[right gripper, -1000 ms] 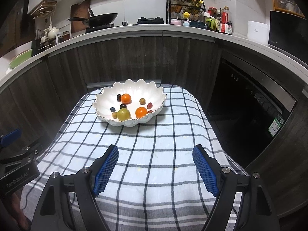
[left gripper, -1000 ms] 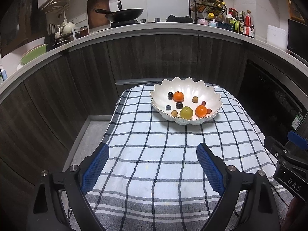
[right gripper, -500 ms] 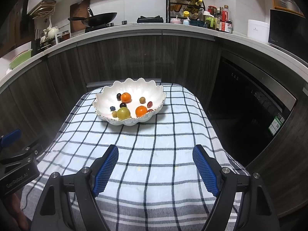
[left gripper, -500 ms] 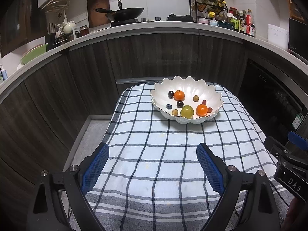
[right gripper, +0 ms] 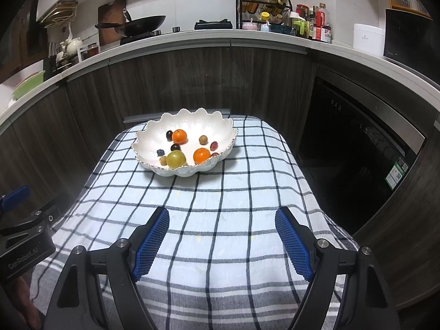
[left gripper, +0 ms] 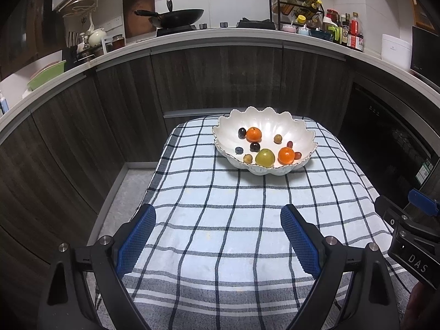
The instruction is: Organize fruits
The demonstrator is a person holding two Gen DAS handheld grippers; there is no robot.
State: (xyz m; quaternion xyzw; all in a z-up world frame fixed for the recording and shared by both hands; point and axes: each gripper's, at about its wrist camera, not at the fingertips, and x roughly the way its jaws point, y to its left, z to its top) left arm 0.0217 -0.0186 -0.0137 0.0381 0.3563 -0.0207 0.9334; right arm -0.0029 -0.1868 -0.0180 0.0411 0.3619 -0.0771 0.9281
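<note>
A white scalloped bowl (left gripper: 301,134) (right gripper: 220,129) sits at the far end of a table covered with a checked cloth (left gripper: 233,214) (right gripper: 228,200). It holds two oranges (left gripper: 253,134) (left gripper: 286,155), a green-yellow fruit (left gripper: 265,157) (right gripper: 176,159), and several small grapes and berries (left gripper: 255,146). My left gripper (left gripper: 217,220) is open and empty over the near cloth. My right gripper (right gripper: 222,222) is open and empty, also well short of the bowl.
Dark wood cabinets surround the table, with a counter above carrying a wok (left gripper: 176,18), a spice rack (left gripper: 297,11) and bottles. A dark oven front (right gripper: 357,148) is to the right. The other gripper's body shows at each view's edge (left gripper: 409,236) (right gripper: 24,233).
Both grippers have drawn back slightly from the bowl, which sits a little higher and smaller in view. Jaws stay open.
</note>
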